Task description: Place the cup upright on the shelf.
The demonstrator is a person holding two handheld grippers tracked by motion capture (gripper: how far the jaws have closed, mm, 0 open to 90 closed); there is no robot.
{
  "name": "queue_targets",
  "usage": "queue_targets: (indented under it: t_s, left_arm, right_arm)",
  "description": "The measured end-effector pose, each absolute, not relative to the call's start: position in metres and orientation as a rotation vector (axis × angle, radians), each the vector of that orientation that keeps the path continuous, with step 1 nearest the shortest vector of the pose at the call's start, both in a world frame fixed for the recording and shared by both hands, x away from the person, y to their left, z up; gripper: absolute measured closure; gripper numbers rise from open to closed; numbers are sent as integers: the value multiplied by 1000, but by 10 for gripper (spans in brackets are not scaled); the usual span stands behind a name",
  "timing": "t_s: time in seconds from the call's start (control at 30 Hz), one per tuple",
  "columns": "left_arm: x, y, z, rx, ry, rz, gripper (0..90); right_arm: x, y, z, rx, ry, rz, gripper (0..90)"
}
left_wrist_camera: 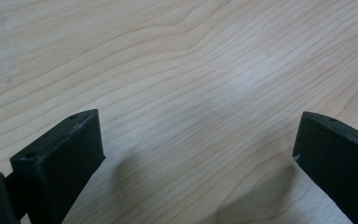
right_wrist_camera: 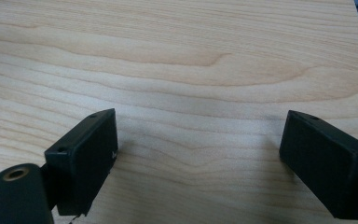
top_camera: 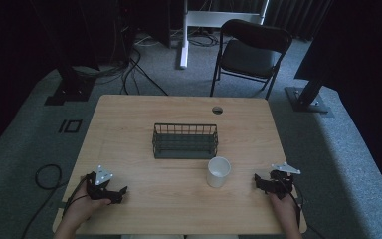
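Observation:
A white paper cup (top_camera: 218,172) stands upright on the wooden table (top_camera: 129,124), just in front of a dark green wire basket (top_camera: 185,141) at the table's middle. My left gripper (top_camera: 117,193) rests near the front left edge, held by a hand, well left of the cup. My right gripper (top_camera: 258,181) rests near the front right edge, a short way right of the cup. In the left gripper view the left gripper (left_wrist_camera: 198,140) has its jaws wide apart over bare wood. The right gripper (right_wrist_camera: 198,140) in its own view is likewise open with nothing between its jaws.
A round cable hole (top_camera: 217,110) sits near the table's far edge. Beyond the table stand a black folding chair (top_camera: 251,52) and dark stand bases (top_camera: 308,99) on grey carpet. Cables (top_camera: 47,177) lie on the floor at left.

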State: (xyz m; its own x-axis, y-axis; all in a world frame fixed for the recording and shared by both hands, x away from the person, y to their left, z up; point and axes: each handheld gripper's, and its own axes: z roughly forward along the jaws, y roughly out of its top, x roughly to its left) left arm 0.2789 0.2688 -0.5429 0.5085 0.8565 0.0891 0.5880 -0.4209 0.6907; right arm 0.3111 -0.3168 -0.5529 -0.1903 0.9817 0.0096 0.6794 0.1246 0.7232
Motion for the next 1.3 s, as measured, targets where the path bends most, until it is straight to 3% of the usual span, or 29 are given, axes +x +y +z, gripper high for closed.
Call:
queue_targets:
  t_s: [1.3]
  left_arm:
    - [293, 195, -529, 2233, 912, 497, 24]
  right_arm:
    - [311, -317, -553, 1600, 1930, 836, 108]
